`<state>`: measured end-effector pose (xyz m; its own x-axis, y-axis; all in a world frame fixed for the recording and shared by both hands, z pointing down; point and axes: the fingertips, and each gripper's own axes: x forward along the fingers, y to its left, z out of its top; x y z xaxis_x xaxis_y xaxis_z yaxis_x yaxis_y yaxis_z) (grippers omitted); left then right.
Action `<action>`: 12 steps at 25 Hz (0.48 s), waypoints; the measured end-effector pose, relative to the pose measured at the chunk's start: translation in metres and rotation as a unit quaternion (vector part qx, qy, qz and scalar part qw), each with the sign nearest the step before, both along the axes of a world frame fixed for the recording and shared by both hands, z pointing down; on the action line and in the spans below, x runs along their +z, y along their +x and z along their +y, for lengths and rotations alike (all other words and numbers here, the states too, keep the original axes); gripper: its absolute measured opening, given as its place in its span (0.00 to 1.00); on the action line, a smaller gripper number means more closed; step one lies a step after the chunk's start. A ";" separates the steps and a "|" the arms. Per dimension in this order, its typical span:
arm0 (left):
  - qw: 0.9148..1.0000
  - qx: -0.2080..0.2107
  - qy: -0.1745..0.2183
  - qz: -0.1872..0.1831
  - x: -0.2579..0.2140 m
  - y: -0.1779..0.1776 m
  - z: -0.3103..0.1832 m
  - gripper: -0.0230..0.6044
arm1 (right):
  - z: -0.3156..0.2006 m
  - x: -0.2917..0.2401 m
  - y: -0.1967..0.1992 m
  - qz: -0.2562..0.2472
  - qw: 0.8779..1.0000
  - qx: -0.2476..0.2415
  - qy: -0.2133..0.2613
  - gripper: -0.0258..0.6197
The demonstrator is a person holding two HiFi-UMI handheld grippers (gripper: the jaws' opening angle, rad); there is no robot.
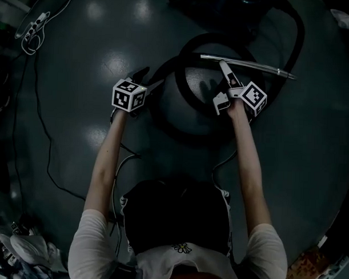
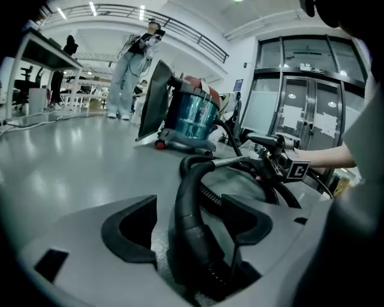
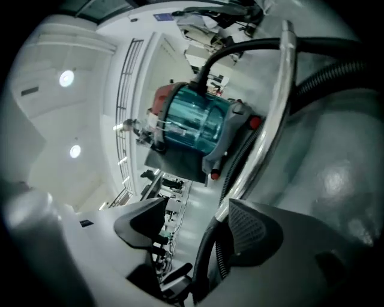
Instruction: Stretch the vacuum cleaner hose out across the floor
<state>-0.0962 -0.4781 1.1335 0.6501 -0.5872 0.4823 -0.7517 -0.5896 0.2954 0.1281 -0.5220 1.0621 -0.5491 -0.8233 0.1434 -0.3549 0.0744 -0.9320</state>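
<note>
The hose (image 1: 192, 46) lies coiled at the upper centre of the head view, so none of the stretching looks done. Both sets of jaws stand apart: the left gripper (image 2: 189, 223) straddles the hose's thick end, the right gripper (image 3: 195, 226) the hose by the metal tube (image 3: 273, 120), neither clamped yet

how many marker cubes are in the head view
2: the left cube, on the left gripper, at the view's left; the right cube, on the right gripper, at its right. None seems hidden.

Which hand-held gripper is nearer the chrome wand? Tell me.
Right. The right hand-held gripper is beside the chrome wand; the left hand-held gripper is farther left, straddling the hose.
</note>
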 end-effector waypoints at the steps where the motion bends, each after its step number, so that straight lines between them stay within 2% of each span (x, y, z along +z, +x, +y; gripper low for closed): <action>1: 1.000 -0.003 -0.011 0.004 0.007 -0.001 -0.003 0.54 | -0.010 0.014 0.002 -0.018 1.000 0.008 -0.014 0.53; 3: 0.999 -0.018 -0.023 0.021 0.017 -0.002 -0.007 0.54 | -0.025 0.038 0.002 -0.047 0.998 0.020 -0.037 0.53; 5: 0.999 -0.029 -0.031 0.031 0.025 -0.001 -0.008 0.54 | -0.037 0.060 0.000 -0.053 0.997 0.028 -0.058 0.53; 7: 0.999 -0.011 -0.037 0.026 0.033 0.009 -0.004 0.54 | -0.048 0.079 -0.002 -0.052 0.995 0.039 -0.075 0.53; 9: 0.999 0.028 -0.044 0.002 0.038 0.023 0.004 0.54 | -0.059 0.093 -0.003 -0.068 0.991 0.065 -0.092 0.53; 11: 0.998 0.040 -0.053 -0.002 0.039 0.031 0.010 0.46 | -0.070 0.106 0.001 -0.112 0.984 0.100 -0.101 0.52; 12: 0.998 0.038 -0.057 0.007 0.038 0.034 0.014 0.45 | -0.075 0.108 0.000 -0.137 0.980 0.109 -0.098 0.52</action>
